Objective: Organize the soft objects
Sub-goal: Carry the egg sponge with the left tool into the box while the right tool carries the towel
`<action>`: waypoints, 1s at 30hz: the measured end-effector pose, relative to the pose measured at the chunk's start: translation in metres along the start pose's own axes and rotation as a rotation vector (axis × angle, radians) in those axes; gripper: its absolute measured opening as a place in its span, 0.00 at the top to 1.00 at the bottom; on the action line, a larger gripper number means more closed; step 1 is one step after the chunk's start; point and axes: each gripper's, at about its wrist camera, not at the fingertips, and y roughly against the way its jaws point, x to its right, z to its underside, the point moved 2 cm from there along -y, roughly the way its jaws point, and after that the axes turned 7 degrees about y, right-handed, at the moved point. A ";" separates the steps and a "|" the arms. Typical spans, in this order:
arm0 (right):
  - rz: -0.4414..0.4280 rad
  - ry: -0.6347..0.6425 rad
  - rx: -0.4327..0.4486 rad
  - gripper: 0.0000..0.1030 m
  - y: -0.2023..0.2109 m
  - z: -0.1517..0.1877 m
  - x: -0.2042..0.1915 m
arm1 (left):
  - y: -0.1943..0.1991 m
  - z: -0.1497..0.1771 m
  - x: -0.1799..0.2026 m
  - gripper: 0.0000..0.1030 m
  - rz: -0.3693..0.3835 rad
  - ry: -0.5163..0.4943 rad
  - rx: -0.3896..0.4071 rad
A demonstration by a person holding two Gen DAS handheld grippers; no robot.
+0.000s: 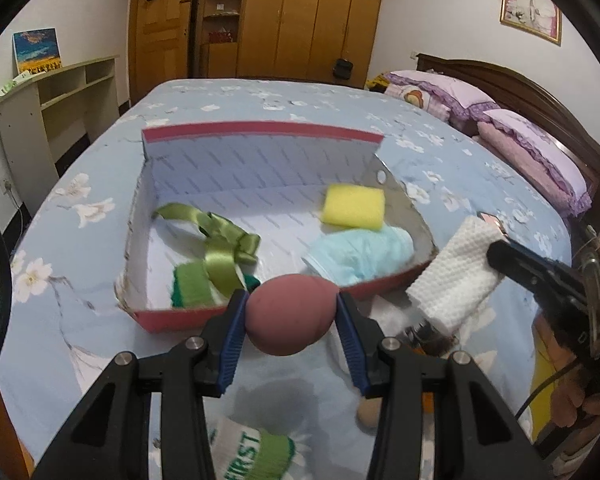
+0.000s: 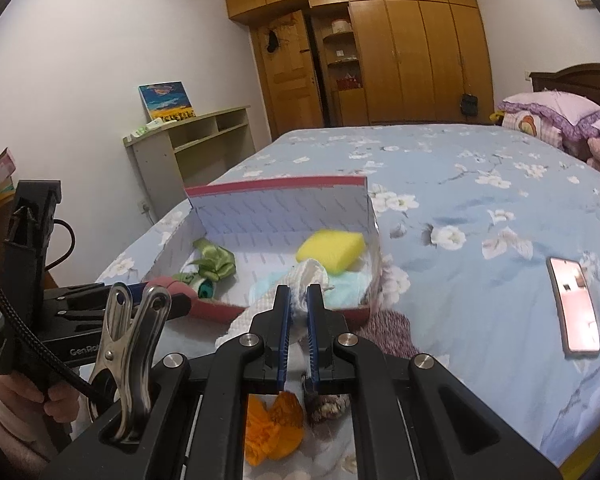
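While a white sock printed with the letters "FIRST" and banded in green lies nearest on the flowered blue bed, the left claw grips a soft, egg-shaped, dusty-pink sponge between its blue pads, just short of the near wall of the box. The right claw is clenched on a white waffle-textured cloth, pinched between its narrow-set blue pads and held at the box's near right corner; the left wrist view shows the same cloth as a folded white pad beside the box. Below the right claw, an orange crumpled item and a small brown furry thing rest on the bed. The partial word "GenRo" can be read on the black body of the left claw in the right wrist view.

The open red-sided cardboard box, lined in white patterned paper, holds a green ribbon bow over a green knitted piece at its left, and a yellow sponge resting on a pale blue cloth at its right. A phone with a pink-lit screen lies on the bed well to the right of the box. Farther off are purple frilled pillows, a pale shelf unit bearing a small painting, and a wooden wardrobe.
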 end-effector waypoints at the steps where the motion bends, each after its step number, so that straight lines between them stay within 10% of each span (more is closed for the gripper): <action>1: -0.001 0.004 0.001 0.91 -0.001 -0.002 -0.001 | 0.000 -0.003 -0.002 0.55 -0.005 -0.001 0.003; 30: -0.074 0.074 -0.069 0.91 -0.109 -0.059 -0.032 | -0.064 -0.085 -0.045 0.55 -0.093 0.009 0.047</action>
